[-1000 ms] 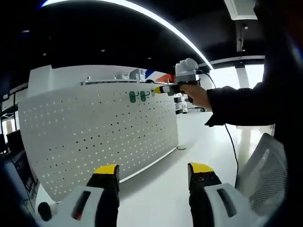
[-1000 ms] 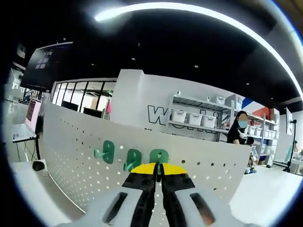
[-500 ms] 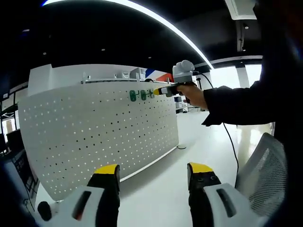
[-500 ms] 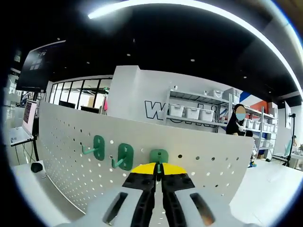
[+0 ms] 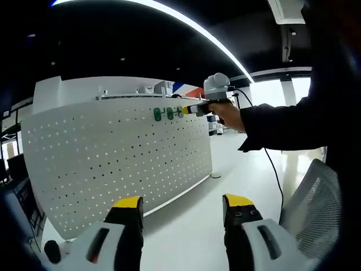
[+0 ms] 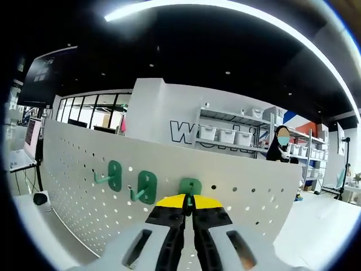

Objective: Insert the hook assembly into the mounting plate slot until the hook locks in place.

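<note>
We held the third green hook (image 6: 190, 187) pinched between the closed tips of the right gripper (image 6: 189, 201), its backplate up against the white pegboard (image 6: 237, 197) near the top edge, just to the right of two hooks (image 6: 114, 175) (image 6: 146, 187) already seated there. To finish this well, we judged that the gripper should stay square to the board, push straight in along the prong line, and hold its squeeze until the backplate sat flush like its neighbours; any roll of the wrist could skew the pegs in the holes. Whether the hook had locked, we could not tell, since the tips covered its lower half. The left gripper (image 5: 183, 204) hung low with its jaws wide apart and nothing between them, above the white counter (image 5: 186, 226). From there we saw the whole pegboard (image 5: 113, 158), the hand (image 5: 228, 113) and the right gripper (image 5: 192, 108) at the hooks (image 5: 169, 113). The right gripper view alone gave the hooks' shapes and spacing.
</note>
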Available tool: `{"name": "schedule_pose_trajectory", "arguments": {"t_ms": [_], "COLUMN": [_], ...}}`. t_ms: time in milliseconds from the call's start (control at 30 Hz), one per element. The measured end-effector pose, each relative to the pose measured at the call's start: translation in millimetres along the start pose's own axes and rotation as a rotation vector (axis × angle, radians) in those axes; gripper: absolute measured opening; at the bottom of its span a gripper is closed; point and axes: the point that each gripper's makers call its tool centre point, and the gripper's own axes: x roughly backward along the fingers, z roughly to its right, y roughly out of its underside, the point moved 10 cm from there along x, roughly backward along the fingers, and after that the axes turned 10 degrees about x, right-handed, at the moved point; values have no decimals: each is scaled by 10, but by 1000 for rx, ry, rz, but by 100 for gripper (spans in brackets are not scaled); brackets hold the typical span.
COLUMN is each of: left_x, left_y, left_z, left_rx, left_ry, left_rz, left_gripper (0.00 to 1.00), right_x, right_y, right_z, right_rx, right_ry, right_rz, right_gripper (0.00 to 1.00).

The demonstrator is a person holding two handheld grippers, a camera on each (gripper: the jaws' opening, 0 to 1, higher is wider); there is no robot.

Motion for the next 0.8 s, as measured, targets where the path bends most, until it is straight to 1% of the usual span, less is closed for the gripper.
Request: {"name": "schedule_pose_trajectory", "arguments": {"t_ms": [100,200,333,500,567,633,800], "left_x": [6,9,16,14,11,5,-4], "left_y": [0,-4,-5,-5,0,2,4], "left_z": [-5,-11,-27,-34,-33,-28,-11], "left_rx": [4,7,8,6,6,4,-1], "left_ry": [-2,-3,-9,-13,-12,-9,-3], "left_rz": [2,6,10,10,7,6,3], "left_gripper": [58,58,58,58,58,58,58], "right_x": [-30,-79,-67,-42,-31,-20,76], "right_y": [-8,21,24,44,46,53,40], "right_z": [-3,-10,-10,-17,-16,-19,22], "right_rx": [11,32,27,42,33,34,29], "right_ry": [11,20,22,18,8,4,9], "right_rz": [-12,-17,-13,-3,-5,-9,-2], "right_gripper": [1,1,1,2,4,9,12]}}
